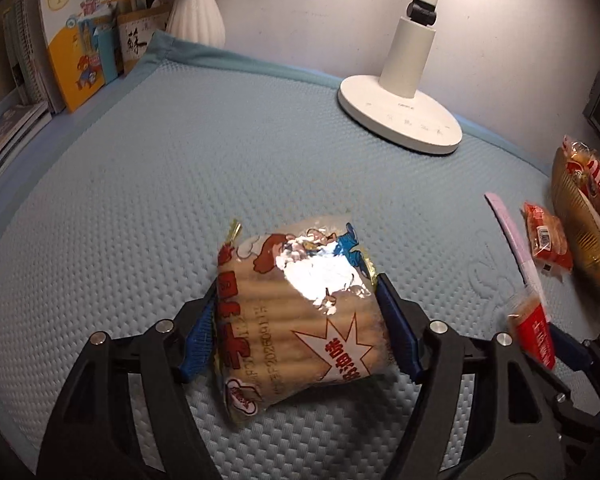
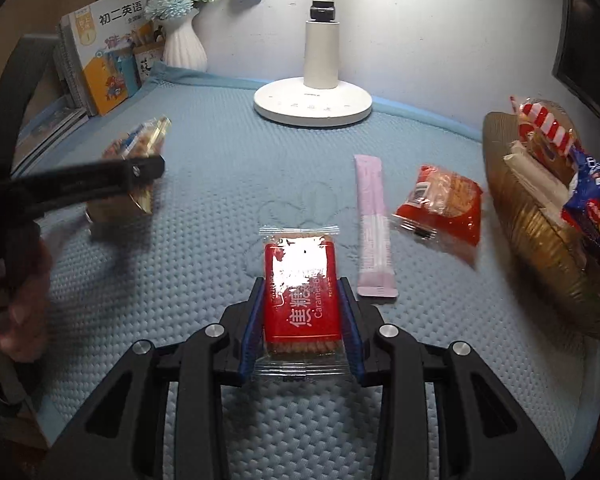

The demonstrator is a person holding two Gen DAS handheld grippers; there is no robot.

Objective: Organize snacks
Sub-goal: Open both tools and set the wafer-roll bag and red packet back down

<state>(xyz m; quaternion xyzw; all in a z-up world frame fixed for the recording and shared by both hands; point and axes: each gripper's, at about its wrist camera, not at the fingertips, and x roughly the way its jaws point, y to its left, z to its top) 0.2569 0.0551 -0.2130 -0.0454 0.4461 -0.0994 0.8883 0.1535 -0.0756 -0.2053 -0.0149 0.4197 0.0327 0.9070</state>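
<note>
Snacks — five loose packets plus a part-filled basket, on a surface covered by a blue textured mat [image 2: 204,152].

Gold woven basket [image 2: 540,240]: far right edge of the mat, already holding several wrappers, one red-and-white striped, one blue. Judged to be the collection point.

Biscuit-stick bag [image 1: 300,300]: largest loose item, pale with a cartoon figure and a red starburst. It sits between the pads of the left tongs [image 1: 300,332], which press its two sides at a wide spread; its lower corner seems to hang clear of the mat, though that is hard to tell.

Red caramel biscuit pack [image 2: 300,296]: clear crimped ends, held lengthwise in the right tongs [image 2: 300,320] at a narrow spread, pads against both long edges, centre of the mat.

Orange cracker packet [image 2: 440,204]: lying free, just beside the basket.

Pink stick sachet [image 2: 374,224]: lying free between the caramel pack and the orange packet.

Step in hand — both tongs have a packet gripped, carry not yet made. The next move likely calls for swinging each load right to the basket and releasing over its opening; the left has the longer way to go and must pass the right without clashing. The glossy bag may slip under a light squeeze.
</note>
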